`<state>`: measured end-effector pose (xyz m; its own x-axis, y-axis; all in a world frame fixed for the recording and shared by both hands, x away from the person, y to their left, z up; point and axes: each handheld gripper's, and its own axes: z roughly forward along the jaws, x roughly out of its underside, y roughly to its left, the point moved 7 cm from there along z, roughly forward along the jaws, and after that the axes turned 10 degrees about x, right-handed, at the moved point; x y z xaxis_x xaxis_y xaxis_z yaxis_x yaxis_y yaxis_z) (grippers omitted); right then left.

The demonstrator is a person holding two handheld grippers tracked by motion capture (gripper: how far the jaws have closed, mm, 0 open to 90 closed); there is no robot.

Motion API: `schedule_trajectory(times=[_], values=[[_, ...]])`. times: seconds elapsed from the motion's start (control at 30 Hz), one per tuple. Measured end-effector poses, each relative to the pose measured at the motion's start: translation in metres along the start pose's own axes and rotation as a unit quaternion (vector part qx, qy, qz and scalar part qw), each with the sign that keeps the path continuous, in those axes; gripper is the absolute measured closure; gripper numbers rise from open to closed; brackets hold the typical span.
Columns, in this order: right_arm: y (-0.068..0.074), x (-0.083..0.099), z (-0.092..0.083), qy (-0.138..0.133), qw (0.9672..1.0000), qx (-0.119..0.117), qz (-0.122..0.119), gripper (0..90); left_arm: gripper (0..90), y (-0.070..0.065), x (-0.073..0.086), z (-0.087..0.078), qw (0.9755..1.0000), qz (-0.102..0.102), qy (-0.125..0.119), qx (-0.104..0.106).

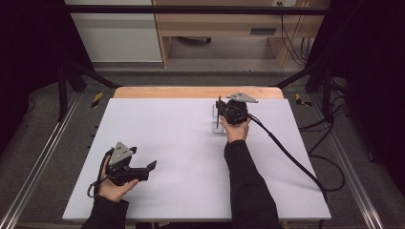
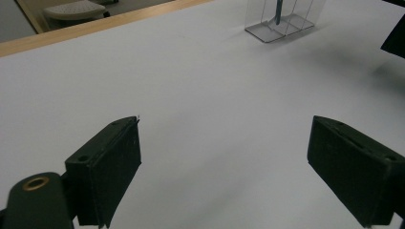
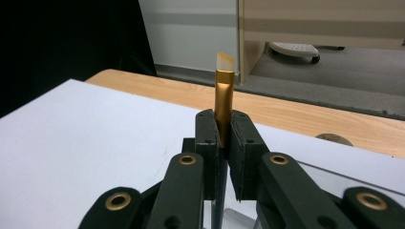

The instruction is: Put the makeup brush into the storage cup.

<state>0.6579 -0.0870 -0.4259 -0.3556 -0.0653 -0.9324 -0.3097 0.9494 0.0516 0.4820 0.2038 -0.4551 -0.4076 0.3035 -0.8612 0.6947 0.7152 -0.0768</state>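
A slim tool with a gold upper end and a dark blue-grey shaft stands upright in a clear plastic holder at the table's far middle. My right gripper is shut on it, and in the right gripper view its pads pinch the gold part of the tool. Near the front left, my left gripper rests low over the white table sheet, held in a hand. It stands open with nothing between its jaws. The left gripper view has the clear holder far ahead with the blue shaft inside.
The white sheet covers most of the wooden table. The right gripper's black cable trails across the sheet's right side and off the front right corner. Dark frame posts stand at both sides.
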Motion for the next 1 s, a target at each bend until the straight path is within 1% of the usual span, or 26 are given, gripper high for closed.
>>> schedule_trajectory(times=[0.1,0.13,0.2,0.27,0.3,0.33,0.37,0.4,0.43,0.47,0.5,0.53,0.57,0.6,0.63,0.67,0.7,0.73,0.77,0.83,0.87,0.9,0.93,1.0], values=[[0.001,0.002,-0.001,0.003,1.0000,0.001,-0.005,82.8,10.3,0.000,0.000,0.000,1.0000,0.000,0.000,0.001],[0.002,0.002,-0.002,0.005,1.0000,0.000,-0.003,81.4,10.3,0.000,0.000,0.001,1.0000,0.000,0.001,0.001],[0.003,0.002,-0.005,0.009,1.0000,-0.003,-0.004,75.3,10.3,0.000,0.000,0.001,1.0000,0.001,0.001,0.001],[0.004,0.003,-0.007,0.012,0.9999,-0.003,-0.004,73.6,10.3,-0.001,0.000,0.001,1.0000,0.001,0.001,0.002],[0.003,0.004,-0.010,0.019,0.9998,-0.007,-0.004,68.0,10.3,-0.001,0.000,0.001,1.0000,0.001,0.000,0.002],[0.003,0.004,-0.010,0.019,0.9998,-0.007,-0.004,68.0,10.3,-0.001,0.000,0.001,1.0000,0.001,0.000,0.002],[0.002,0.004,-0.013,0.020,0.9998,-0.008,-0.003,64.2,10.2,-0.002,-0.001,0.001,1.0000,0.002,0.000,0.003],[0.002,0.004,-0.013,0.020,0.9998,-0.008,-0.003,64.2,10.3,-0.002,-0.001,0.001,1.0000,0.002,0.000,0.003],[0.000,0.006,-0.019,0.017,0.9998,-0.012,-0.004,59.0,10.2,-0.003,-0.001,0.001,1.0000,0.002,-0.002,0.005],[0.000,0.006,-0.019,0.017,0.9998,-0.012,-0.004,59.0,10.2,-0.003,-0.001,0.001,1.0000,0.002,-0.002,0.005],[-0.002,0.006,-0.024,0.011,0.9999,-0.011,-0.003,55.3,10.2,-0.004,-0.001,0.001,1.0000,0.003,-0.002,0.006],[-0.002,0.006,-0.024,0.011,0.9999,-0.011,-0.003,55.3,10.2,-0.004,-0.002,0.001,1.0000,0.004,-0.002,0.007],[-0.003,0.006,-0.027,0.009,0.9999,-0.014,-0.003,53.4,10.2,-0.005,-0.002,0.002,1.0000,0.005,-0.002,0.007],[-0.005,0.007,-0.033,0.005,0.9998,-0.019,-0.005,49.7,10.1,-0.006,-0.002,0.003,1.0000,0.005,-0.001,0.008],[-0.005,0.007,-0.033,0.005,0.9998,-0.019,-0.005,49.7,10.1,-0.006,-0.002,0.003,1.0000,0.005,-0.001,0.008],[-0.006,0.007,-0.037,0.003,0.9998,-0.021,-0.006,47.8,10.1,-0.006,-0.002,0.003,0.9999,0.005,-0.001,0.009],[-0.007,0.008,-0.044,-0.001,0.9995,-0.029,-0.011,43.5,10.0,-0.006,-0.002,0.003,0.9999,0.006,0.000,0.009],[-0.007,0.008,-0.044,-0.001,0.9995,-0.029,-0.011,43.5,10.0,-0.007,-0.002,0.004,0.9999,0.006,0.001,0.010],[-0.006,0.010,-0.052,-0.002,0.9991,-0.038,-0.018,38.7,9.7,-0.007,-0.002,0.004,0.9999,0.006,0.000,0.012],[-0.006,0.011,-0.054,0.000,0.9989,-0.042,-0.020,37.2,9.7,-0.008,-0.002,0.004,0.9999,0.005,-0.001,0.013],[-0.005,0.013,-0.057,0.002,0.9986,-0.046,-0.024,34.9,9.6,-0.009,-0.002,0.004,0.9999,0.006,-0.001,0.014],[-0.004,0.016,-0.064,0.008,0.9980,-0.052,-0.036,30.9,9.3,-0.010,-0.003,0.005,0.9998,0.007,-0.001,0.017],[-0.004,0.016,-0.064,0.008,0.9980,-0.052,-0.036,30.9,9.2,-0.010,-0.003,0.005,0.9998,0.007,-0.001,0.017],[-0.003,0.019,-0.070,0.006,0.9977,-0.056,-0.039,28.5,9.1,-0.011,-0.003,0.005,0.9998,0.010,0.000,0.018]])
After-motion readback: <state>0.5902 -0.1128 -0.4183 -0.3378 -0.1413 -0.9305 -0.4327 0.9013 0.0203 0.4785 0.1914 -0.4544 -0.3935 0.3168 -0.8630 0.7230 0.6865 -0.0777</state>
